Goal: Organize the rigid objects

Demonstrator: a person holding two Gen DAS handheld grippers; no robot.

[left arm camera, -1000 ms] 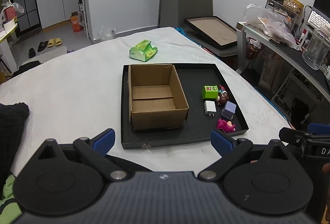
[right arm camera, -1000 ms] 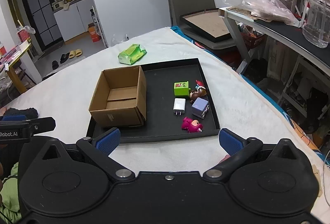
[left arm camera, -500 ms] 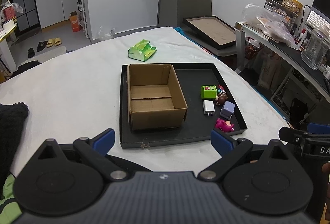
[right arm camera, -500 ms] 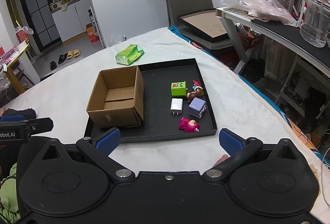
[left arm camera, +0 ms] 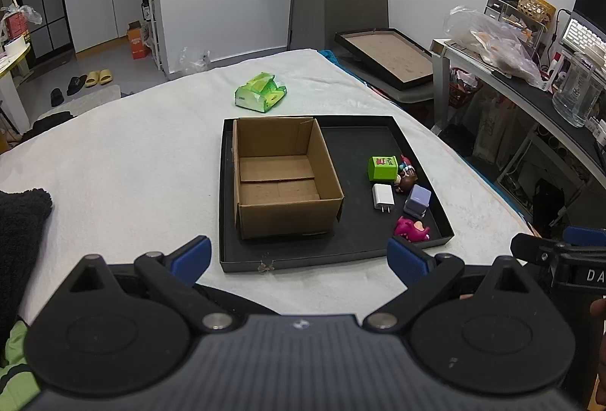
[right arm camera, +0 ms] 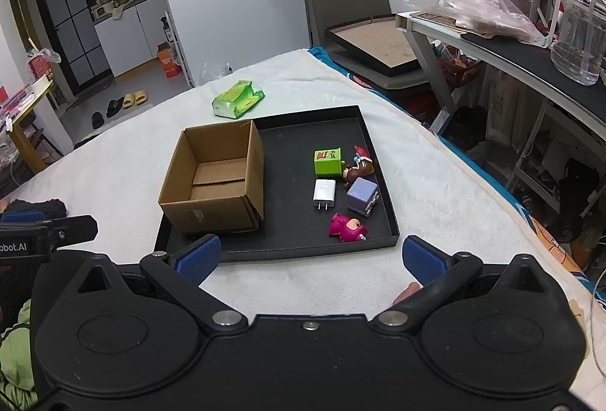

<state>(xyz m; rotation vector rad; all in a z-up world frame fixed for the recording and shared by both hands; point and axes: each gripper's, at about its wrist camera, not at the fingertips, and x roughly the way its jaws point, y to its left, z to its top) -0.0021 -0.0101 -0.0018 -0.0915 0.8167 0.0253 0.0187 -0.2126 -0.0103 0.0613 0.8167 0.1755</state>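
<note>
Left wrist view: the left gripper (left arm camera: 299, 252) hangs low over the white cloth, short of the near rim of the black tray (left arm camera: 333, 257), its jaws spread wide with nothing between them. On the tray the cardboard box (left arm camera: 282, 180) stands open and looks empty. To its right, well apart from it, lie the small things: a green cube (left arm camera: 382, 168), a white charger (left arm camera: 383, 196), a lilac block (left arm camera: 417, 199), a brown figurine (left arm camera: 405, 180) and a pink toy (left arm camera: 411, 230). A green packet (left arm camera: 260, 92) sits on the cloth beyond the tray.

Right wrist view: the right gripper (right arm camera: 308, 257) is also released, jaws wide, hovering just before the tray's near edge (right arm camera: 280, 254). The box (right arm camera: 217, 180) shows a bare floor here too, and the five pieces cluster on the tray's right half, the green cube (right arm camera: 327, 161) touching or just beside the brown figurine (right arm camera: 358, 172); the pink toy (right arm camera: 346, 227) lies nearest this gripper.

By my reading the sorting has not begun: nothing is in the box, all five pieces remain to be moved (the packet may or may not belong to the job).

Against the earlier frames the change is slight: the tray and box sit a little farther off and more centred in both views, so the grippers have drawn back somewhat. The objects have not shifted, and both pairs of jaws stay as wide as before.
</note>
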